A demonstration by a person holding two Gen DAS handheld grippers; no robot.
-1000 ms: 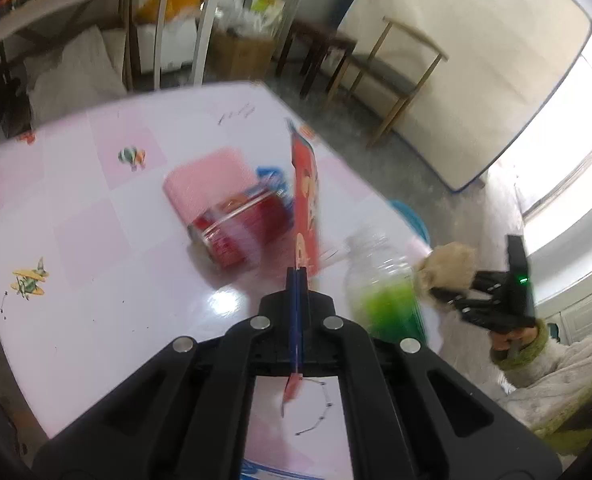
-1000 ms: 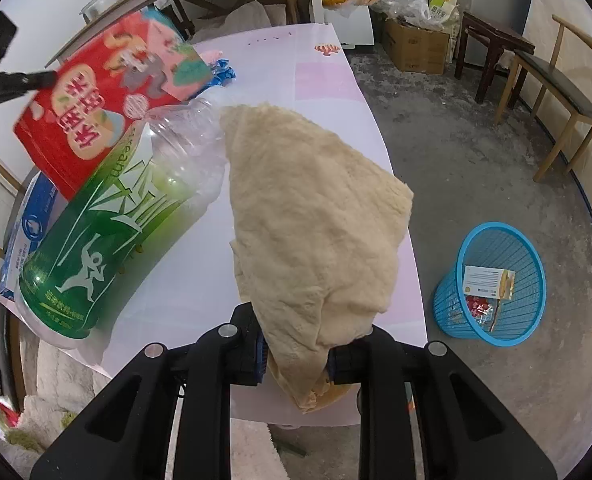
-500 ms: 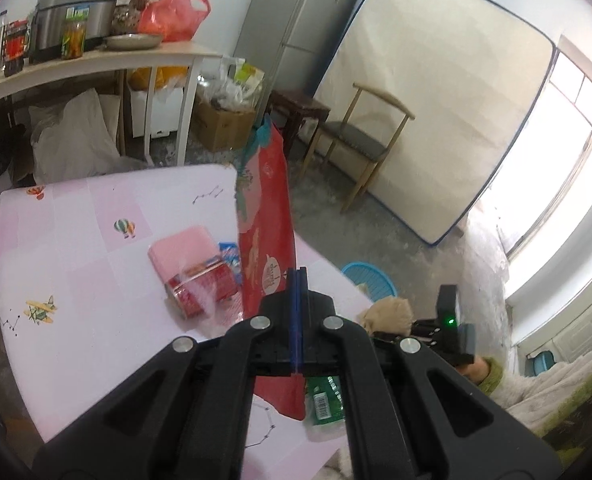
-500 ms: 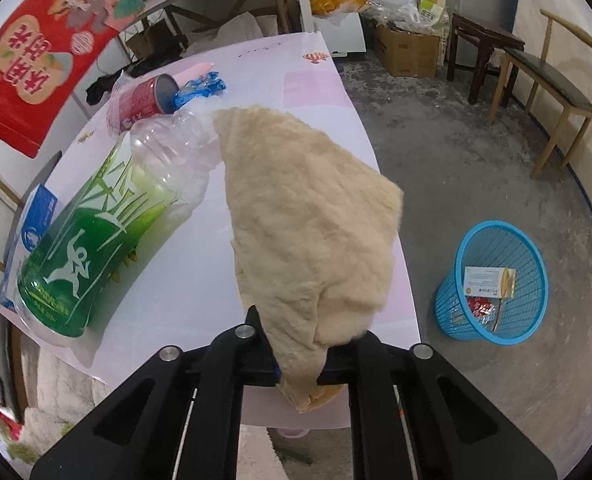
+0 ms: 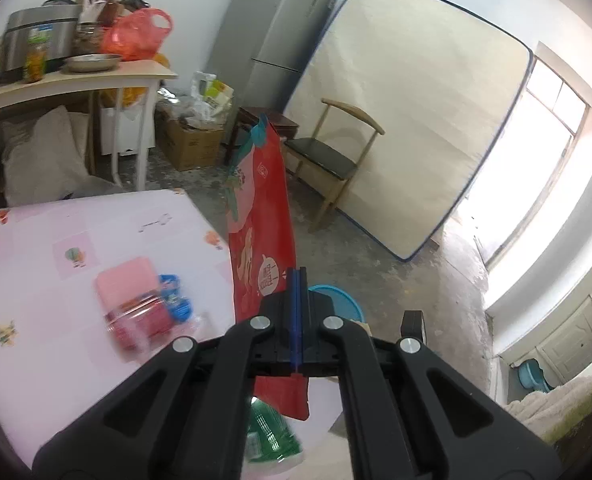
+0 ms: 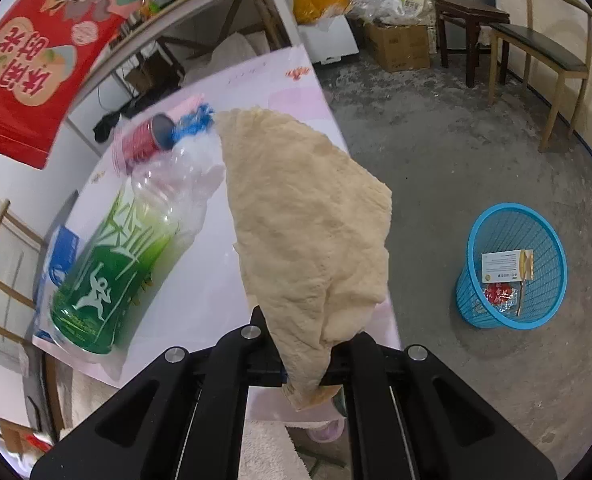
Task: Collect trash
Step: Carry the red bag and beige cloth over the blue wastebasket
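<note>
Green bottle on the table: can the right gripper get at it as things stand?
Probably not yet. The right gripper is shut on the beige cloth, which drapes beside the green bottle. Its jaws are occupied; the cloth would need dropping first, perhaps in the blue basket.

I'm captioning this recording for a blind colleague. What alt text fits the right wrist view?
The right claw is shut on a beige crumpled cloth held above the pink-and-white table. On the table lie a clear plastic bottle with a green label and a red can; a blue mesh wastebasket holding some trash stands on the concrete floor.
</note>
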